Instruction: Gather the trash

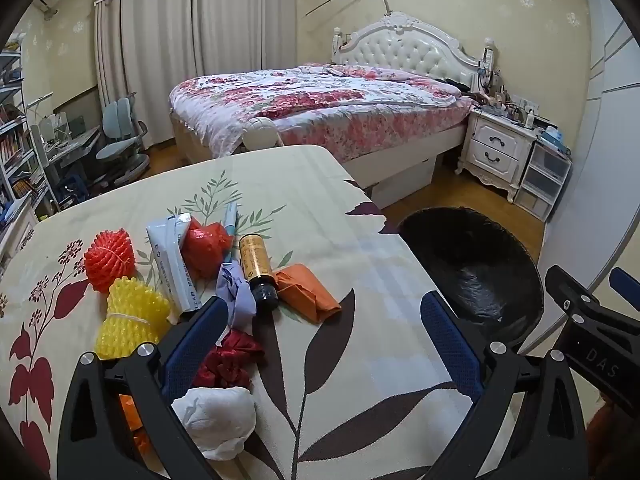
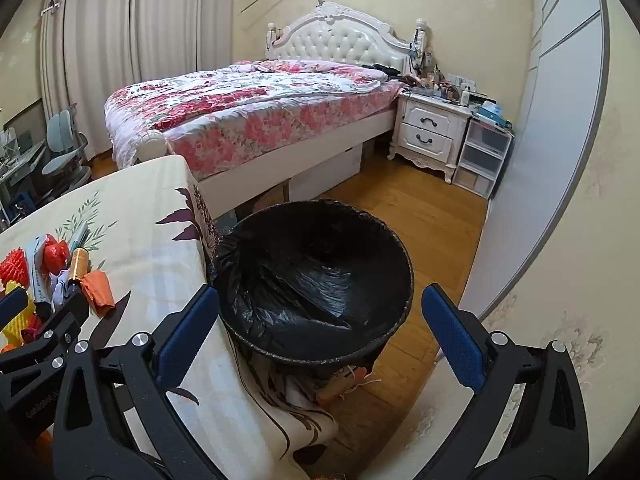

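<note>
Trash lies on a table with a leaf-print cloth (image 1: 340, 240): a brown bottle (image 1: 258, 272), an orange wrapper (image 1: 308, 292), a purple wad (image 1: 236, 300), a red bag (image 1: 206, 244), a white packet (image 1: 172, 264), red (image 1: 109, 260) and yellow (image 1: 128, 320) foam nets, a dark red wad (image 1: 230, 360) and a white tissue ball (image 1: 216, 420). My left gripper (image 1: 324, 340) is open and empty above the cloth, right of the pile. My right gripper (image 2: 320, 336) is open and empty over the black-lined trash bin (image 2: 316, 272) beside the table.
The bin (image 1: 472, 264) stands on the wood floor off the table's right edge. A bed (image 2: 248, 108), a nightstand (image 2: 432, 132) and plastic drawers (image 2: 480, 160) are behind. A wardrobe wall (image 2: 560, 160) is to the right. A desk and chair (image 1: 120, 140) are at far left.
</note>
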Available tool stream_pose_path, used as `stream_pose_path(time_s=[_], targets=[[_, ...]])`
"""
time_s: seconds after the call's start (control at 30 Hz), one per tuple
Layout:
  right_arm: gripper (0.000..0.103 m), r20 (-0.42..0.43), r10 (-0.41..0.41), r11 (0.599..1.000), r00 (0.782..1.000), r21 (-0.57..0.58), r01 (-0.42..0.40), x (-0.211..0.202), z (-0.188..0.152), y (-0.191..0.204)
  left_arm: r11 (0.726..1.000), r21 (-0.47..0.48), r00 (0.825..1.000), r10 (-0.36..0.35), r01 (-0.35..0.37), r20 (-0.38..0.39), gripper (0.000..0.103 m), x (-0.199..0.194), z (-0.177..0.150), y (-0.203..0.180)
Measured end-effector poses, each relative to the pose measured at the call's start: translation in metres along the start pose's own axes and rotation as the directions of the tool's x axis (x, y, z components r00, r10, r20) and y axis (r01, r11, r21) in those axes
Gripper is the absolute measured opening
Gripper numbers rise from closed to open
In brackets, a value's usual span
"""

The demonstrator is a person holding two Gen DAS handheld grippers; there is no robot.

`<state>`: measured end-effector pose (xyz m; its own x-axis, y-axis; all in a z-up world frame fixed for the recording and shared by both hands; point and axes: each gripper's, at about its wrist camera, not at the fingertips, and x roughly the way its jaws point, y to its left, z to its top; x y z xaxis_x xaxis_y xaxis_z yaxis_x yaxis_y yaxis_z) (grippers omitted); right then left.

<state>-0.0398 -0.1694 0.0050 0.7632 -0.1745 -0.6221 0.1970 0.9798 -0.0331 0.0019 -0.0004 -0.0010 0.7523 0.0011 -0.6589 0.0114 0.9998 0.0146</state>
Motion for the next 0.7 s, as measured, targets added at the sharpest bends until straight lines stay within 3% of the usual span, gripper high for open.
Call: stream_pose_path(time_s=[0.7], targets=[[0.099,0.003,0.004,1.0,1.0,0.006,-0.004,-0.0021,0.0003,-0.0018,1.0,-0.004,1.0,-0.009,0.009,0.03,0.096,-0.0047,0.0018,0.0004]])
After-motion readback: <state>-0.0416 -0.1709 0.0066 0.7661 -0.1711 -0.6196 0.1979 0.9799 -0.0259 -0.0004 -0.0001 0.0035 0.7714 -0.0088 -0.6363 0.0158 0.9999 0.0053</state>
